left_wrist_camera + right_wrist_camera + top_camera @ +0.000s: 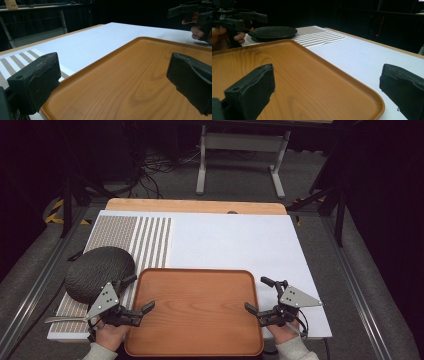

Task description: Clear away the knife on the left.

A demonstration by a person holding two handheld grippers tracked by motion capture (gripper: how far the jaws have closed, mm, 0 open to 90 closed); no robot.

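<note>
A brown wooden tray lies at the table's near edge with nothing in it. My left gripper is open and straddles the tray's left rim. In the left gripper view one jaw hangs over the striped mat and the other over the tray. My right gripper is open astride the right rim. In the right gripper view one jaw is over the tray and the other over the white table. Neither gripper holds anything.
A dark round textured plate sits on a brown-and-white striped mat left of the tray, close behind my left hand. A metal utensil lies on the mat's near left corner. The white tabletop stretches behind the tray.
</note>
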